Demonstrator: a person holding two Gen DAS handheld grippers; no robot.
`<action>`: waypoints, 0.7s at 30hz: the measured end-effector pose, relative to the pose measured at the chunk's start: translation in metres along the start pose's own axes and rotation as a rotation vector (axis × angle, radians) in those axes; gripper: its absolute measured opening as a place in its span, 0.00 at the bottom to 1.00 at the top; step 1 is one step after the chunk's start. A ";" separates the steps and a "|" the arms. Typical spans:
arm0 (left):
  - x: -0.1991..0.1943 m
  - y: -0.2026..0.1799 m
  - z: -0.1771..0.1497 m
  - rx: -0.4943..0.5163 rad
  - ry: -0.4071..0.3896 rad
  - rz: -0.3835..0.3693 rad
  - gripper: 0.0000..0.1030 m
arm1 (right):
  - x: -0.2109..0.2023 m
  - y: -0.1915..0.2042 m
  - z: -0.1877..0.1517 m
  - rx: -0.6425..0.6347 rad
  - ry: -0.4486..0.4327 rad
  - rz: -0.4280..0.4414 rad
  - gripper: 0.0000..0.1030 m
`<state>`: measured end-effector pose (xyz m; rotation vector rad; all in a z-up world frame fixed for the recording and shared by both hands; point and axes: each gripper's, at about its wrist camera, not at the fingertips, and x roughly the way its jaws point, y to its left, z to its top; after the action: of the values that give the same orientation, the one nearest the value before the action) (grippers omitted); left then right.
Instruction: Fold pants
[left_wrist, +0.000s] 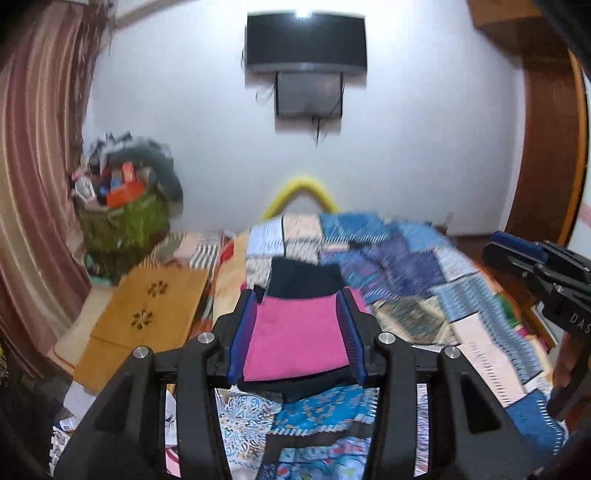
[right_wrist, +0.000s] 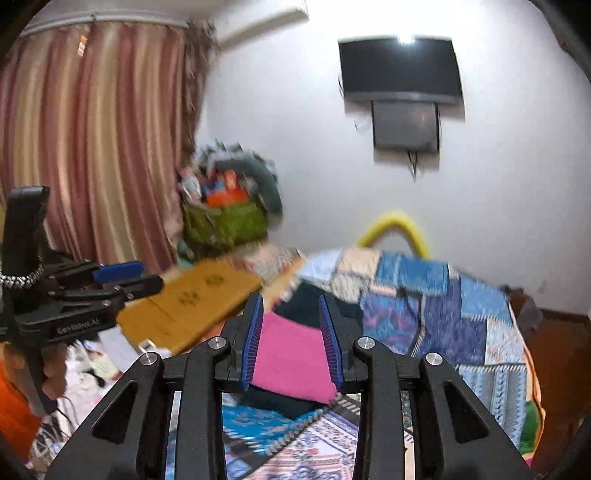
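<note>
Reading off the tools first: the right gripper (left_wrist: 517, 254), seen side-on from the left wrist camera, is showing the letters "DAS" on its black body, cut off by the frame edge, while the left gripper (right_wrist: 122, 277), seen from the right wrist camera, is carrying the white lettering "GenRobot.AI" along its lower frame.

Both tools are hovering above the bed, pointing toward the white wall with the dark screen (left_wrist: 306, 40). The left gripper (left_wrist: 297, 332) is holding its blue-padded fingers (left_wrist: 242, 332) spread wide, with nothing between them. The right gripper (right_wrist: 291, 339) is likewise standing parted and gripping nothing. Each is aiming at the folded pants (left_wrist: 295, 339), a pink panel over dark cloth, which are lying flat on the patchwork quilt (left_wrist: 424, 280) toward its near edge.

The right wrist view is showing a bare hand (right_wrist: 53, 373) wrapped around the left tool's handle, plus a braided cord at its rear. The left wrist view is offering more of the wooden board (left_wrist: 147, 314) beside the bed. Both are taking in the striped curtain (right_wrist: 92, 129) and the green basket (right_wrist: 225, 221) heaped with clutter.
</note>
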<state>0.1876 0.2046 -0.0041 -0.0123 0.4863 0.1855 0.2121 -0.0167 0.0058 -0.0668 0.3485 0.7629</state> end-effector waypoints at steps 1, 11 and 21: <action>-0.023 -0.006 -0.002 -0.002 -0.041 0.002 0.43 | -0.013 0.005 0.001 -0.004 -0.023 0.009 0.28; -0.138 -0.037 -0.038 -0.011 -0.227 0.043 0.68 | -0.110 0.055 -0.021 -0.046 -0.186 0.031 0.53; -0.167 -0.036 -0.054 -0.062 -0.280 0.054 0.99 | -0.127 0.056 -0.030 0.033 -0.244 -0.080 1.00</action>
<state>0.0245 0.1371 0.0244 -0.0337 0.2019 0.2513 0.0804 -0.0664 0.0238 0.0436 0.1254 0.6777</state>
